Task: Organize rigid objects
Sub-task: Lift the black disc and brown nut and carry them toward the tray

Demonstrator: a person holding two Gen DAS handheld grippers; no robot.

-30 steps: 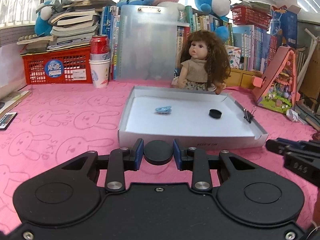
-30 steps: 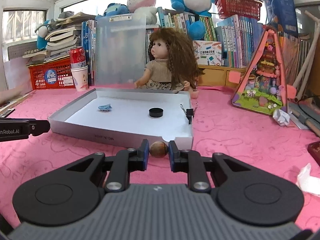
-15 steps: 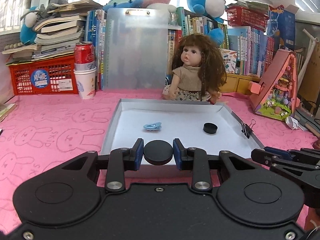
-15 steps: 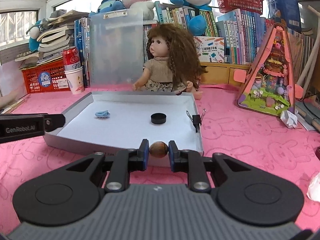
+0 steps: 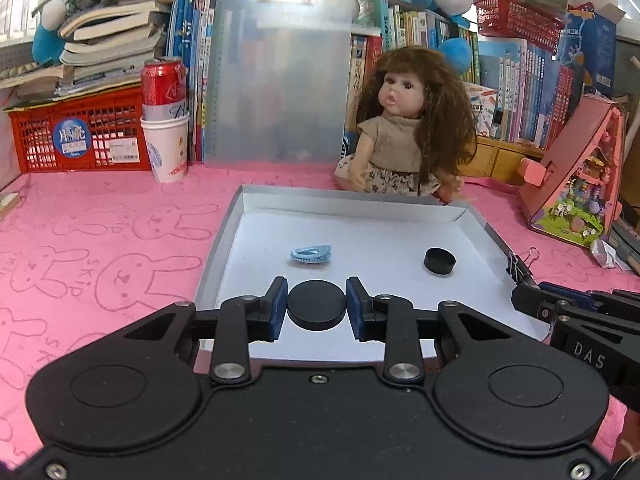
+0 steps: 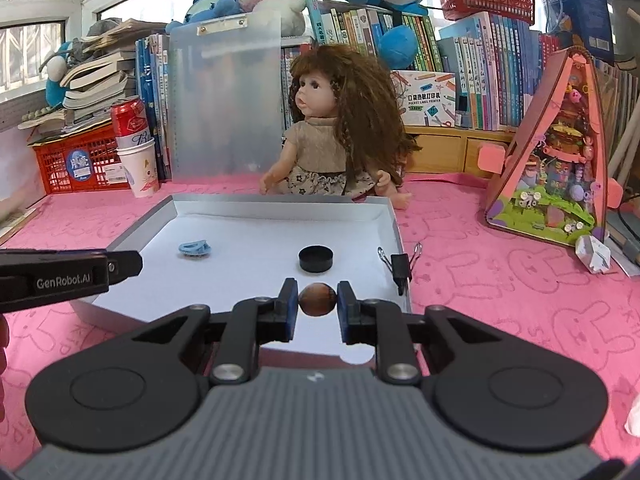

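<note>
My left gripper (image 5: pixel 317 306) is shut on a flat black round disc (image 5: pixel 317 307), held over the near part of a shallow grey tray (image 5: pixel 218 240) with a white floor. My right gripper (image 6: pixel 317 299) is shut on a small brown ball (image 6: pixel 317 300) above the tray's (image 6: pixel 394 220) near right part. Inside the tray lie a small blue clip (image 5: pixel 311 255) (image 6: pixel 194 248) and a black round cap (image 5: pixel 439 260) (image 6: pixel 315 258). A black binder clip (image 5: pixel 520 270) (image 6: pixel 401 266) is clamped on the tray's right rim. Each gripper shows at the side of the other's view.
A long-haired doll (image 5: pixel 404 132) (image 6: pixel 336 132) sits just behind the tray. A paper cup with a red can (image 5: pixel 166 128), a red crate (image 5: pixel 72 136), a clear clipboard (image 5: pixel 280 76), books and plush toys line the back. A pink triangular toy house (image 6: pixel 556 168) stands right on the pink cloth.
Both grippers have moved forward from in front of the tray to over its near part, each keeping its object. The tray and doll now look closer.
</note>
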